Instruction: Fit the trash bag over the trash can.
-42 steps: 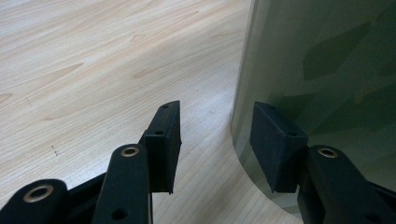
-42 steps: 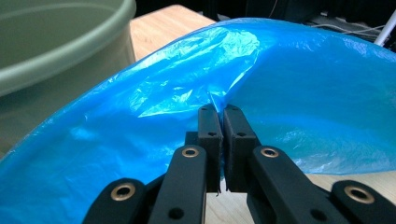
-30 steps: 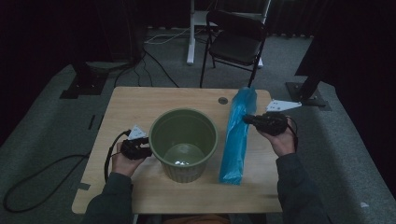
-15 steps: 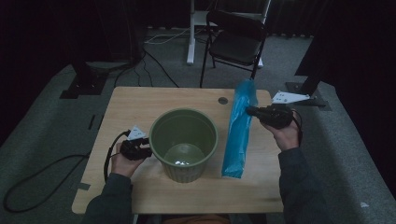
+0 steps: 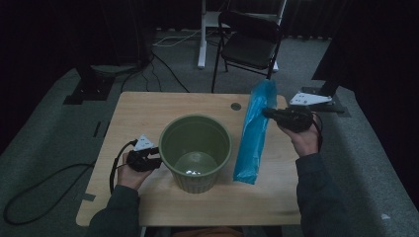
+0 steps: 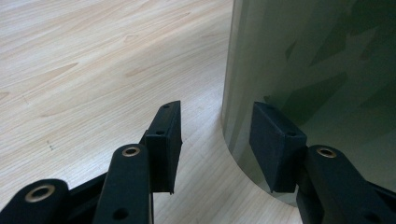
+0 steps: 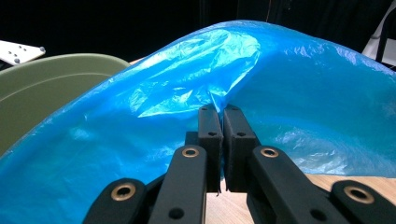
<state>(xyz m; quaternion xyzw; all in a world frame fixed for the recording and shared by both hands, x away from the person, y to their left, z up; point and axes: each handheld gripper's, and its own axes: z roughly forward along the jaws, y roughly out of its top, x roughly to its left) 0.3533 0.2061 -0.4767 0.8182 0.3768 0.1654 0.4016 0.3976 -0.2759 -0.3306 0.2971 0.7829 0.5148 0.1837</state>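
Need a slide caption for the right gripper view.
Right gripper pinching a blue plastic bag, green bin behind it.

Bin (image 5: pixel 196 150) at the middle of the table (image 5: pixel 143 111), bag (image 5: pixel 254 133) just right of it, chair (image 5: pixel 249 42) behind the table, cables (image 5: pixel 168 42) on the floor.

Right gripper (image 5: pixel 267 113) lifts blue bag (image 5: pixel 253 136) beside green bin (image 5: pixel 195 148) on table (image 5: pixel 143 111)
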